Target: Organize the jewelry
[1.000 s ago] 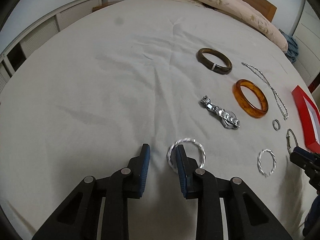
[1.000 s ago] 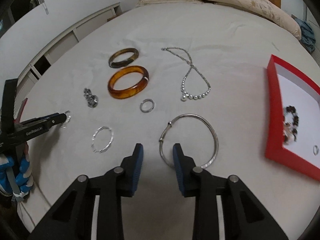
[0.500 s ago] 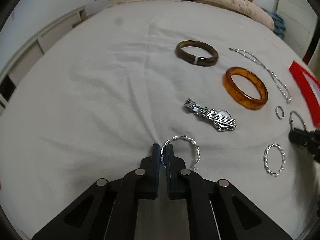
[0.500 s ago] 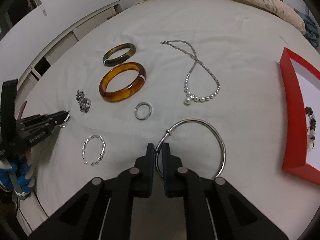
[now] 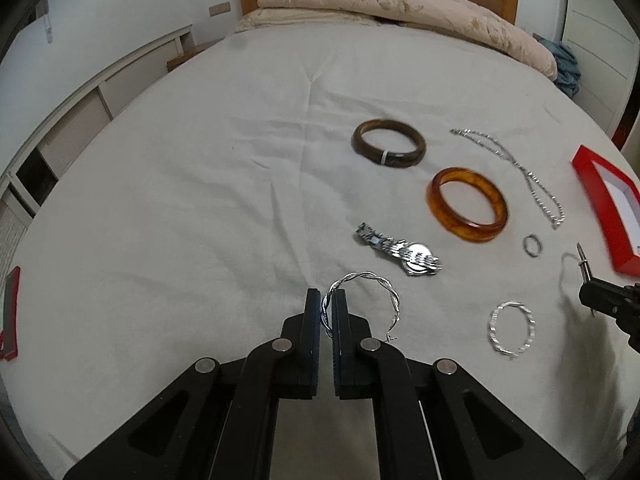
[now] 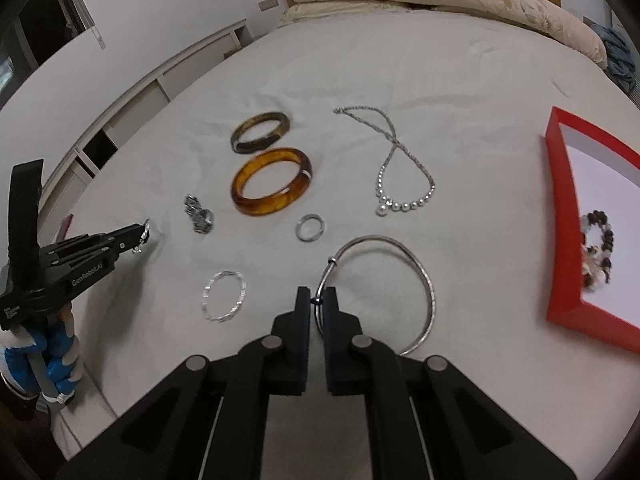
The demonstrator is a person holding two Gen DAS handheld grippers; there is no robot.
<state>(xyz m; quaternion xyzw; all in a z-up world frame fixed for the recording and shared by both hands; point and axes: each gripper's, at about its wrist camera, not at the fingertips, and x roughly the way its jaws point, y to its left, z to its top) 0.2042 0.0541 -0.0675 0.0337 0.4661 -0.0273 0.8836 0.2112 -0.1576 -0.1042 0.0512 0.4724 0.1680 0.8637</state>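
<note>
Step in hand — pick-up, both hands at once. Left gripper [image 5: 327, 308]: clenched on the near-left rim of a twisted silver hoop [image 5: 362, 304], which appears raised off the white bedsheet [image 5: 168, 208]. Right gripper [image 6: 317, 306]: clenched on the left edge of a large silver bangle [image 6: 424, 280], near its small bead, the rest of the ring lying forward and to the right. Next move, by judgement: carry each ring right to the red box [image 6: 560, 216], where a beaded bracelet [image 6: 598, 248] already lies, and release over the white lining; thin rims may swing or slip in the pads, so a level, unhurried carry is called for. Remaining on the sheet: second twisted hoop [image 6: 224, 296], small ring [image 6: 310, 227], watch [image 5: 400, 250], amber bangle [image 5: 468, 205], dark bangle [image 5: 388, 148], pearl necklace [image 6: 400, 176]. Obstruction — none between the bangle and the box; the left hand's path crosses the other pieces and the right gripper.
</note>
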